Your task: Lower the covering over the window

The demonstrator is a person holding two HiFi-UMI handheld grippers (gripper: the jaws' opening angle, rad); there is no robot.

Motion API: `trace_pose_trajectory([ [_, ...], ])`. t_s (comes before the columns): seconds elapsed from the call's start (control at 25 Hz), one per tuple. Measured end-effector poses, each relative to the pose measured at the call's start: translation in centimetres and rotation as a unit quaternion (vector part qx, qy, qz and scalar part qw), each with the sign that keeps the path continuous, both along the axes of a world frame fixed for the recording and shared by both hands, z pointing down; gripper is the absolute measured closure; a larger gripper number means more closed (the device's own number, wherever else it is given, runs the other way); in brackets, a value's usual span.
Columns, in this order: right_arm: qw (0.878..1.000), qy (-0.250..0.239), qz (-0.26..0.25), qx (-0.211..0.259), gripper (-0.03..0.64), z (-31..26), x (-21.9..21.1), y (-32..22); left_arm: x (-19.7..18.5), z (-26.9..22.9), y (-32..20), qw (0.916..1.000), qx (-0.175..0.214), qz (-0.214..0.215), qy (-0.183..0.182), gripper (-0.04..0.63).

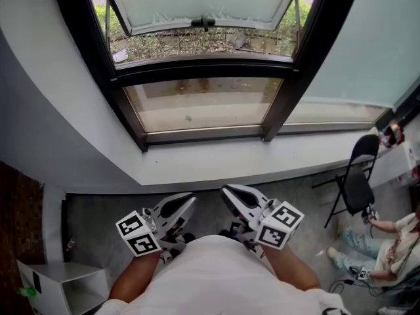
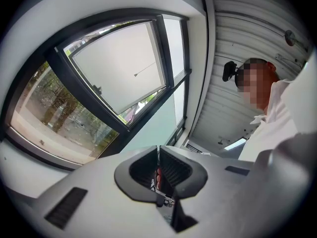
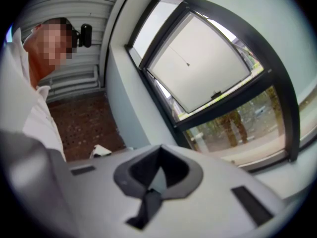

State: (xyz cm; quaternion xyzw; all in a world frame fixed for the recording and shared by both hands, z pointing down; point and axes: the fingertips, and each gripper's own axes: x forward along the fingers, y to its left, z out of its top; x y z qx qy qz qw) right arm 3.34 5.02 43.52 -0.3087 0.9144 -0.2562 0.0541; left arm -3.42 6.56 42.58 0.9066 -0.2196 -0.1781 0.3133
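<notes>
Left hand-held gripper (image 1: 187,202): we see jaws together, nothing held.
Right hand-held gripper (image 1: 230,192): jaws together too, empty.
Window (image 1: 203,69): at our 12 o'clock, well apart from both.

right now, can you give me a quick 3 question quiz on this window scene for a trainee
1. True or false: the left tongs and the right tongs are both shut.
2. In the head view the black folding chair stands at: A the right, B the left, C the middle.
3. Which part of the window is swung open, the upper or the lower?
Key: 1 true. 2 A. 3 the upper sash.
</notes>
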Motion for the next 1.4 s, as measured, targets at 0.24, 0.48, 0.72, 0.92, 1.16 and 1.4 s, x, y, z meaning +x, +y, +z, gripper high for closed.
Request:
trace_pose_trajectory([
  [0.24, 1.0, 0.004, 0.007, 0.018, 0.592, -0.7, -0.5, -0.5, -1.1, 0.0, -0.5, 1.0, 0.007, -0.002, -0.004, 0.568],
  [0.48, 0.997, 0.056, 0.012, 0.054, 0.591, -0.6, -1.6, -1.0, -3.5, -0.1, -1.4, 0.9982, 0.038, -0.02, -0.041, 0.567],
  [0.72, 0.995, 0.068, 0.028, 0.064, 0.591, -0.7, -3.6, -2.0, -7.0, -0.8, -2.9, 0.9941, 0.068, -0.038, -0.077, 0.566],
  [0.92, 0.995, 0.066, 0.042, 0.061, 0.591, -0.5, -5.2, -2.8, -8.9, -0.8, -3.5, 0.9932, 0.074, -0.036, -0.083, 0.566],
  [1.16, 0.994, 0.073, 0.06, 0.056, 0.591, -0.1, -5.8, -3.6, -9.4, 0.0, -3.8, 0.9941, 0.068, -0.02, -0.081, 0.566],
  [1.4, 0.993, 0.079, 0.066, 0.052, 0.591, 0.3, -5.3, -5.4, -8.8, 0.5, -5.3, 0.9946, 0.062, -0.009, -0.083, 0.566],
])
